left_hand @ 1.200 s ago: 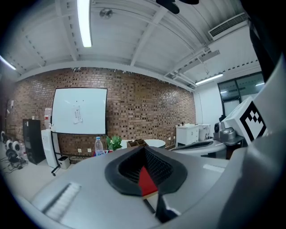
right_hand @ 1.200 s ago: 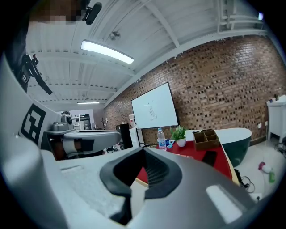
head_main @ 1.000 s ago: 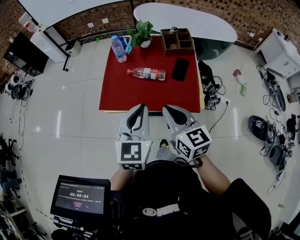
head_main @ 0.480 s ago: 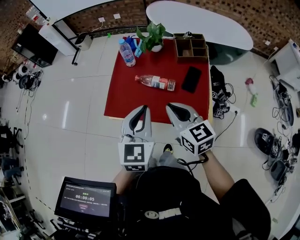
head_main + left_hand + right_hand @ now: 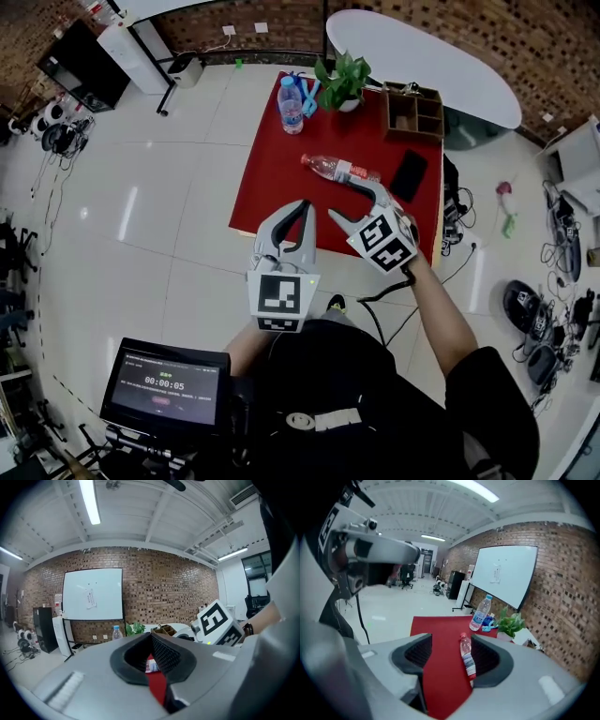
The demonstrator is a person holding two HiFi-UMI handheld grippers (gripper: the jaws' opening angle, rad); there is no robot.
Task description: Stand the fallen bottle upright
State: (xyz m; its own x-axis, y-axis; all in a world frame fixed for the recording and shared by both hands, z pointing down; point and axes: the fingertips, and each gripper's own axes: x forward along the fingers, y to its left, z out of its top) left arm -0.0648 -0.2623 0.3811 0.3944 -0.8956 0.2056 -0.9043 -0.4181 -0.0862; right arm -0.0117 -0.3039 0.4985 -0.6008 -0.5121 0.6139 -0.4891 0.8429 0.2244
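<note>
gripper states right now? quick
Left gripper: closed, empty.
Right gripper: open, jaws just opened; fallen bottle shows in the gap, not gripped.

Table (image 5: 267, 192) top plain red; the fallen bottle (image 5: 339, 169) is clear with a red cap and white-and-red label, and the upright bottle (image 5: 291, 101) at the far left corner is clear with a blue cap and label. Along the far edge, plant (image 5: 345, 75) green in a white pot and organiser (image 5: 412, 111) brown; phone (image 5: 408, 175) near the right edge black. Shells of left gripper (image 5: 303, 206) and right gripper (image 5: 354, 200) grey, pads (image 5: 164, 654) black and cross-hatched, cubes in black-and-white square markers.
</note>
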